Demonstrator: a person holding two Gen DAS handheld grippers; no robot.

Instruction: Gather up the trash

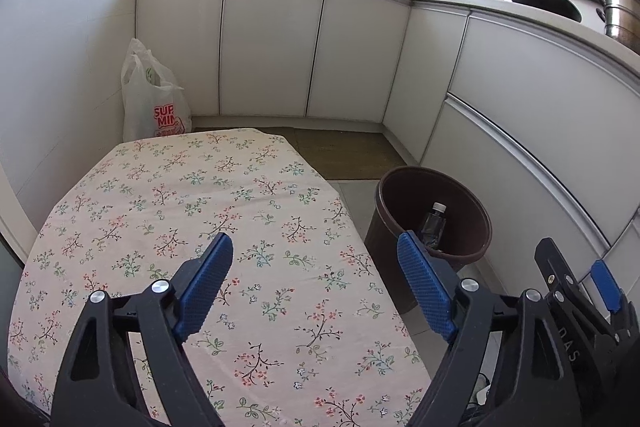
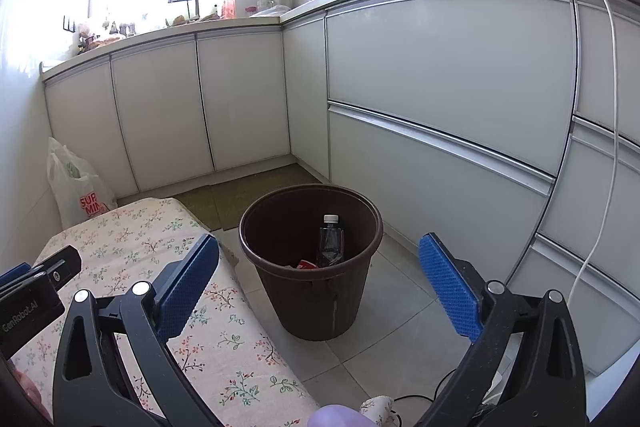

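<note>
A white plastic bag [image 1: 154, 99] with red lettering stands on the floor against the left wall. Next to it, a table [image 1: 192, 211] wears a flowered cloth. Above the cloth the left gripper [image 1: 314, 247] has its blue pads spread, with nothing between them. To the right, on the tiled floor just beside the table, a brown bin [image 2: 310, 259] holds a clear bottle [image 2: 330, 241] with a white cap and a red scrap. The right gripper [image 2: 318, 247] is also spread and empty.

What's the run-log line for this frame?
left claw: open, empty | right claw: open, empty | plastic bottle: in brown bin | floral tablecloth: no trash visible
</note>
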